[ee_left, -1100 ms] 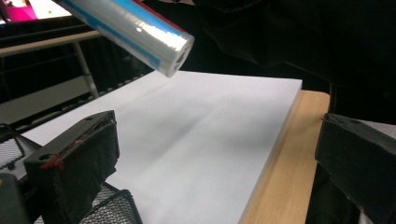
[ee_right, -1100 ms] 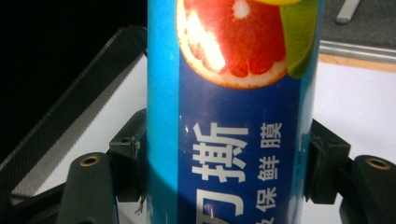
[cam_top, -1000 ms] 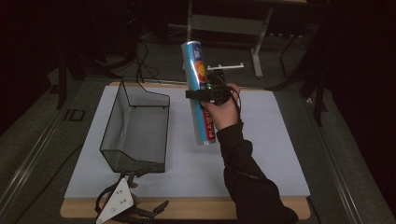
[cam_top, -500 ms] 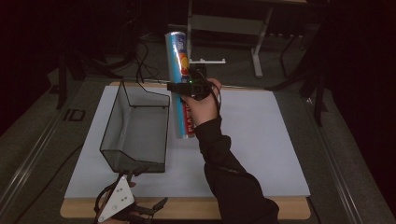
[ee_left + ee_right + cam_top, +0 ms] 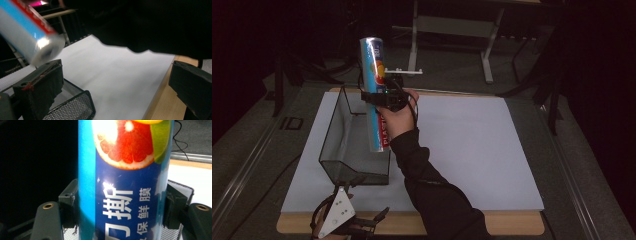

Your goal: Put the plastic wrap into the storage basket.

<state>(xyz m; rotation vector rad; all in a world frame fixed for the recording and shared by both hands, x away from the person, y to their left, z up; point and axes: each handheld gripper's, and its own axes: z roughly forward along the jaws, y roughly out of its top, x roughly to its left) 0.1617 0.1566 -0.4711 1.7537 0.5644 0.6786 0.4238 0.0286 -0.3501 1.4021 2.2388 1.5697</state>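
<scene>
High view: right gripper (image 5: 384,96) clamped mid-length on upright cling-film tube (image 5: 374,95), lower end over mesh basket (image 5: 337,132) at left, ready for lowering. Left gripper (image 5: 343,222) open, parked at near edge.

The tall blue cylindrical tube with a printed grapefruit label (image 5: 125,182) looks glossy and smooth, its wrap catching bright highlights. The black wire-mesh metal basket (image 5: 337,150) appears finely perforated and matt. The white paper sheet (image 5: 472,150) is flat and matt. The light wooden board (image 5: 162,105) beneath shows a smooth, pale grain.
</scene>
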